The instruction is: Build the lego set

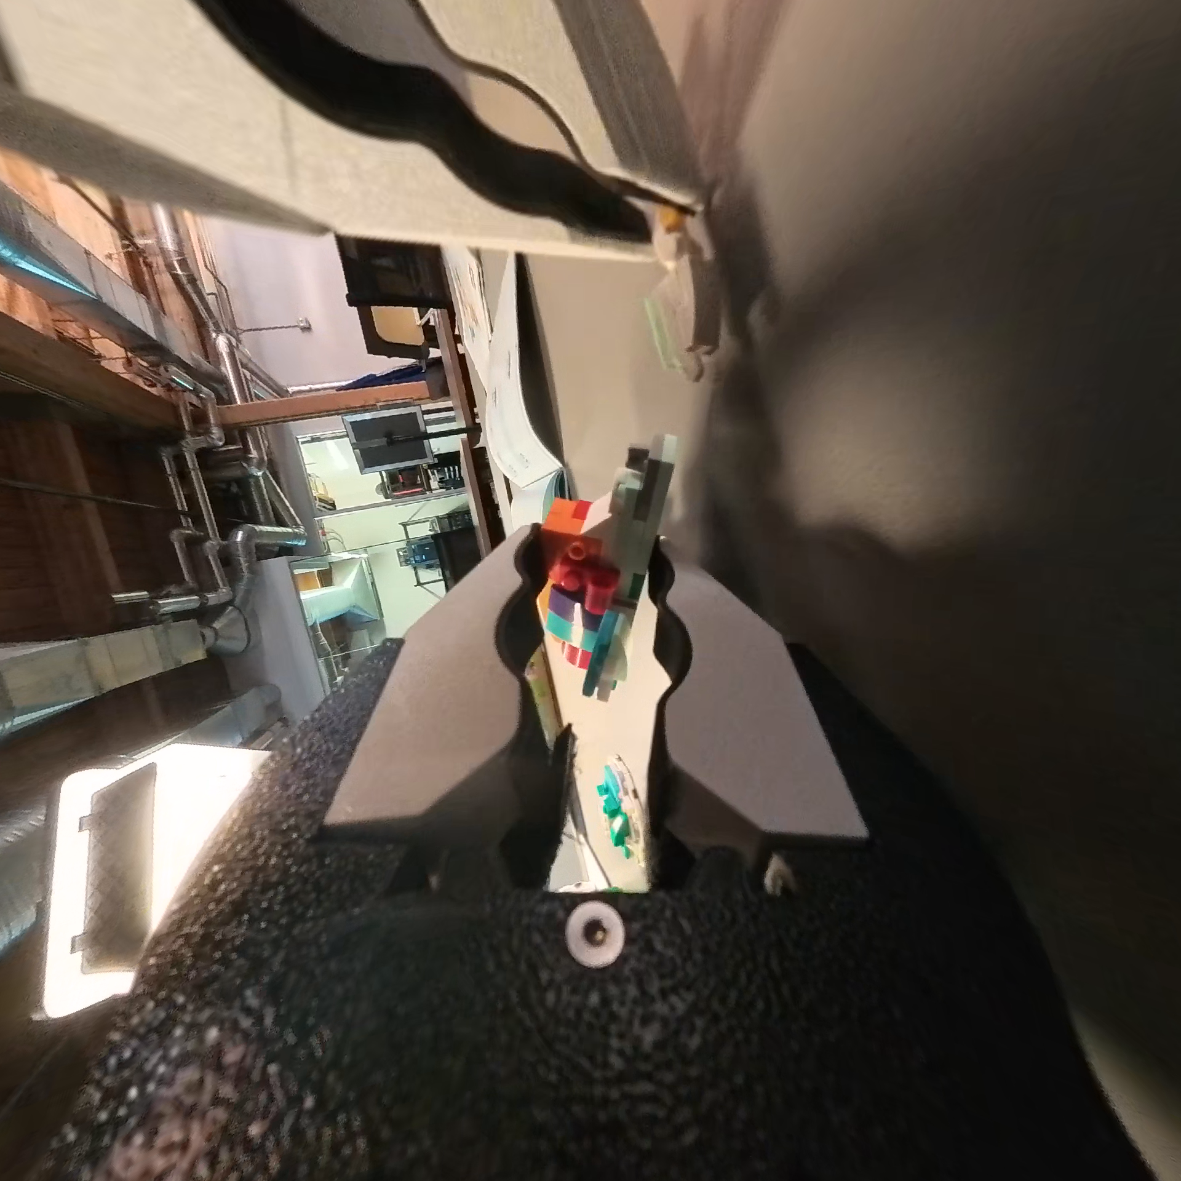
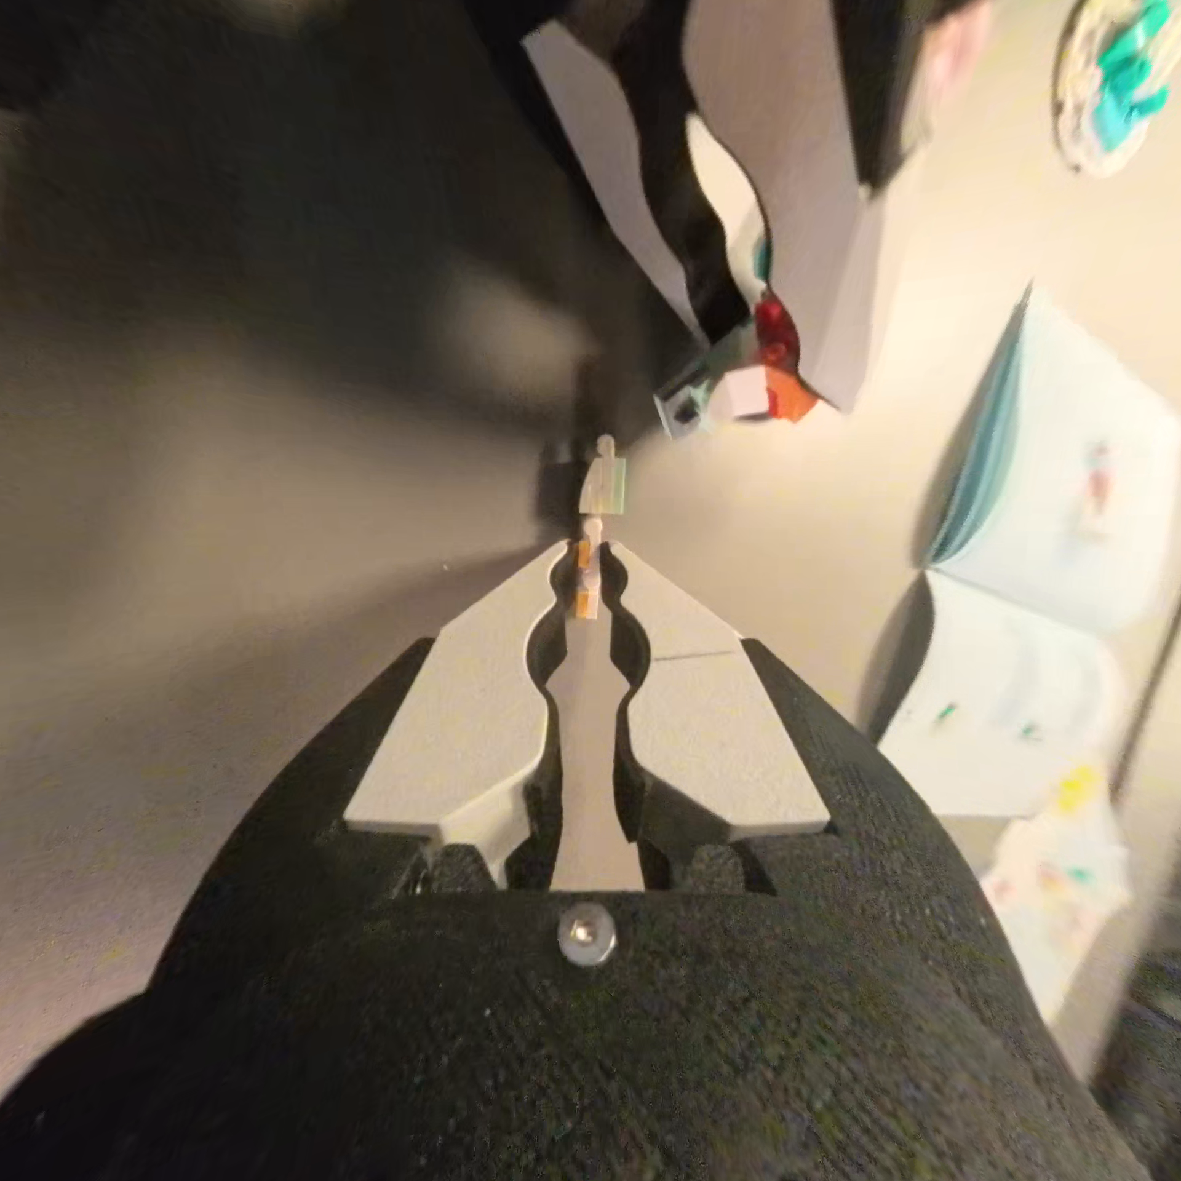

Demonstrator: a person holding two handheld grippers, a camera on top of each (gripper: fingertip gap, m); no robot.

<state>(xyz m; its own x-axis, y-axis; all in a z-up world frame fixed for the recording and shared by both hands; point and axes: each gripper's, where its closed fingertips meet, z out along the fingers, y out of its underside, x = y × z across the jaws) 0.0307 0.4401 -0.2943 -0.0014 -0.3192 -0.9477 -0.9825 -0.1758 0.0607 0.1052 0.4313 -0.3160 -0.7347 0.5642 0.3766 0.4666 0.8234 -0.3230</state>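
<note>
Left tool [image 1: 591, 575] clamps a multicoloured lego build [image 1: 594, 581]; right tool [image 2: 591, 569] pinches a small white-and-orange piece [image 2: 588, 578] over the pale worktop [image 2: 255, 639]; booklet [image 2: 1048, 460] at right, ceiling ducts [image 1: 211, 524] at left.

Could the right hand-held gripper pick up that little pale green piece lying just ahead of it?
Probably not yet: the right hand-held gripper is shut on a small white-and-orange piece, though the pale green piece lies unobstructed just ahead.

table [image 2: 946, 211]: pale, matte | on it: open instruction booklet [image 2: 1048, 460]; bag of teal pieces [image 2: 1115, 83]
</note>
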